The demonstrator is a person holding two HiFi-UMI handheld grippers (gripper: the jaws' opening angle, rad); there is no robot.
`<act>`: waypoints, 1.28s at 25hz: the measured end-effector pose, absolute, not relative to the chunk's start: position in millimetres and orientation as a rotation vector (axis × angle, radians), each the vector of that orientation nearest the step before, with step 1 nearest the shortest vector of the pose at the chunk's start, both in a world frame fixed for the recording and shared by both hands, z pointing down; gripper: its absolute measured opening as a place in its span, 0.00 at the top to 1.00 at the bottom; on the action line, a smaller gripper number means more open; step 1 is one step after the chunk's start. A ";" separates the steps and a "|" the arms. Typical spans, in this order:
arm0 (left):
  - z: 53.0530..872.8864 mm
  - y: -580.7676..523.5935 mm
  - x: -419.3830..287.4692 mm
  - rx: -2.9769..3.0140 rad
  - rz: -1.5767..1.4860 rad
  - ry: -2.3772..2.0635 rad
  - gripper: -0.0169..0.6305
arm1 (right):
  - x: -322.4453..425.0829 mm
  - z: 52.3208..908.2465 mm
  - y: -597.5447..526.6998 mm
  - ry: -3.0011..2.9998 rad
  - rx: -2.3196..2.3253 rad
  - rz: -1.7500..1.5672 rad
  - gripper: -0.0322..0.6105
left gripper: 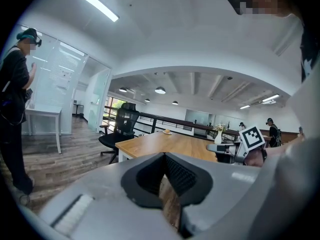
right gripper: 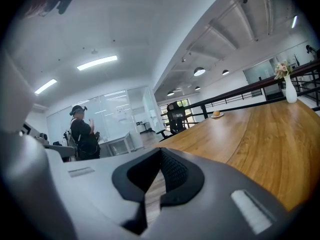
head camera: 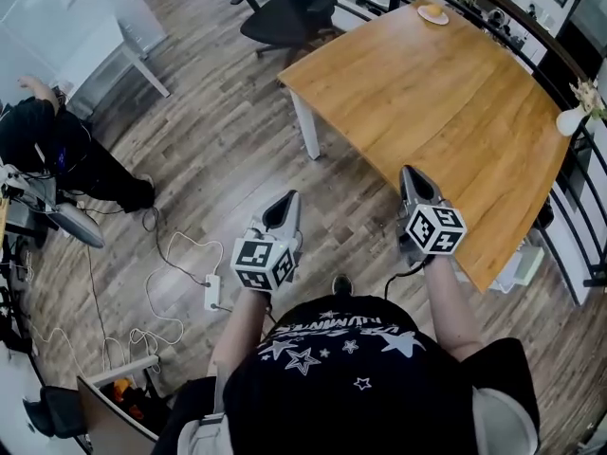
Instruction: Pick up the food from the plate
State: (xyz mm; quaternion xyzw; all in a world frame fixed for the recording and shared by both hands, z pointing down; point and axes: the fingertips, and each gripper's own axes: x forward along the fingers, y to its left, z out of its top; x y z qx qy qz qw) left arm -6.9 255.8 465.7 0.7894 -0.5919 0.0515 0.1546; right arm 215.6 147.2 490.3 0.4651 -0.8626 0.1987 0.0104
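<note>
Food (head camera: 433,9), a small orange-brown lump, is seen on a white plate (head camera: 424,19) at the far end of the wooden table (head camera: 446,112), well ahead of both grippers. It looks round, and it is too small for a long side or a pointing way to be told. The left gripper (head camera: 285,200) is held over the wood floor (head camera: 209,150), just off the table's near edge. Its jaws are pressed together with nothing between them. The right gripper (head camera: 411,173) is held over the table's near part, and its jaws are also pressed together on nothing. A white vase (head camera: 572,119) with flowers is stood far to the right of the right gripper. A black office chair (head camera: 285,12) is seen beyond the table, far ahead of the left gripper.
</note>
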 end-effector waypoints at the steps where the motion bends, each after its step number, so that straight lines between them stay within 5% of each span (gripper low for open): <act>1: 464.6 248.3 -6.4 2.263 0.145 -1.700 0.97 | 214.7 489.9 139.4 -2.694 1.448 0.624 0.95; 32: 454.2 -35.3 -186.4 2.499 0.153 -1.326 0.97 | 108.7 456.9 -67.9 -2.353 1.966 0.583 0.95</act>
